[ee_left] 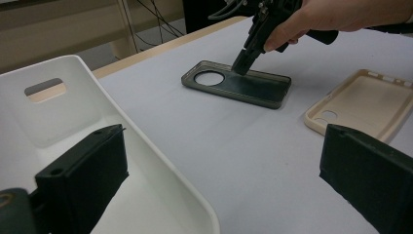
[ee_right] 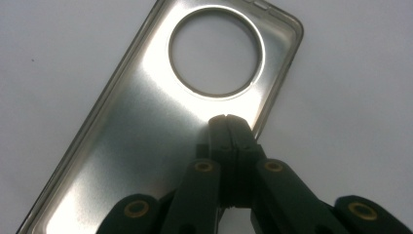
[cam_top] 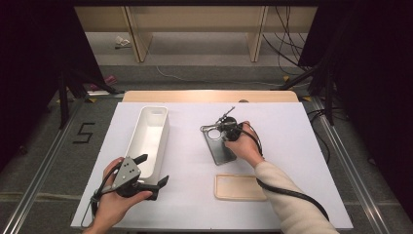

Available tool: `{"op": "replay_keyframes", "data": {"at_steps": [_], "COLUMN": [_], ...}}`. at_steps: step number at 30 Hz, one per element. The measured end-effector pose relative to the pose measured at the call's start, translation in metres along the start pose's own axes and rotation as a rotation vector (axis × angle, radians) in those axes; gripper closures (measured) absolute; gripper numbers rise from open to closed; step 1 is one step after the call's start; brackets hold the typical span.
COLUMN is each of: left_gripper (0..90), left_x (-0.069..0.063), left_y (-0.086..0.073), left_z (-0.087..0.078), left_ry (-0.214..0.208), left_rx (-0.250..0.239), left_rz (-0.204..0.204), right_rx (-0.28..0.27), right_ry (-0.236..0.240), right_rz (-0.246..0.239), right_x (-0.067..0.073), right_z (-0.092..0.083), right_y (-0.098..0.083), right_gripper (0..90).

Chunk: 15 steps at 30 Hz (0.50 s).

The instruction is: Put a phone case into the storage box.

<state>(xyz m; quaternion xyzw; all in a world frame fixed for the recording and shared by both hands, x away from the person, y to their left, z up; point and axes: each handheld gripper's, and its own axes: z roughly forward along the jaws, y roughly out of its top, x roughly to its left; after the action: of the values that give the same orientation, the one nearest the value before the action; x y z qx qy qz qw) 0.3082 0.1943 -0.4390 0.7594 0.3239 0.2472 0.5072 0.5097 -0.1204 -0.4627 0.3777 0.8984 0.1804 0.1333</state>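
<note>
Right claw [ee_right: 227,119] pinched closed, tips inside dark phone case [ee_right: 146,136] near its long edge; left claw [ee_left: 219,170] spread wide, gripping nothing, beside it.

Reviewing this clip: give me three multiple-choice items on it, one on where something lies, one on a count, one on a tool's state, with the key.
1. Where does the beige phone case lie relative to the dark phone case?
A. nearer the person
B. inside the white bin
C. stacked on top of it

2. How many phone cases are on the table?
A. one
B. two
C. four

3. How do the right tool's jaws stand?
A. wide open
B. shut together
C. shut on the beige case

Key: 1 A, it lies closer to the near table edge in the high view. 2 B, one dark, one beige. 3 B, the jaws meet, tips pointing down at the dark case.
</note>
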Motion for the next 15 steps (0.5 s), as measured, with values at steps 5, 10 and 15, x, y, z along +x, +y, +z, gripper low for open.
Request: {"op": "replay_keyframes", "data": {"at_steps": [5, 10, 15], "left_gripper": [2.9, 2.9, 2.9], "left_x": [0.000, 0.000, 0.000], "left_y": [0.000, 0.000, 0.000], "left_z": [0.000, 0.000, -0.001], "left_ry": [-0.001, 0.000, 0.001], "left_rx": [-0.001, -0.002, -0.001], "left_rz": [0.003, 0.003, 0.004], "right_rx": [0.026, 0.036, 0.051], "right_ry": [-0.011, -0.017, -0.022], "right_rz": [0.028, 0.065, 0.109], "right_x": [-0.003, -0.009, -0.014], "right_z": [-0.003, -0.008, -0.012], "right_y": [-0.006, -0.012, -0.017], "right_gripper": [90.0, 90.0, 90.0]}}
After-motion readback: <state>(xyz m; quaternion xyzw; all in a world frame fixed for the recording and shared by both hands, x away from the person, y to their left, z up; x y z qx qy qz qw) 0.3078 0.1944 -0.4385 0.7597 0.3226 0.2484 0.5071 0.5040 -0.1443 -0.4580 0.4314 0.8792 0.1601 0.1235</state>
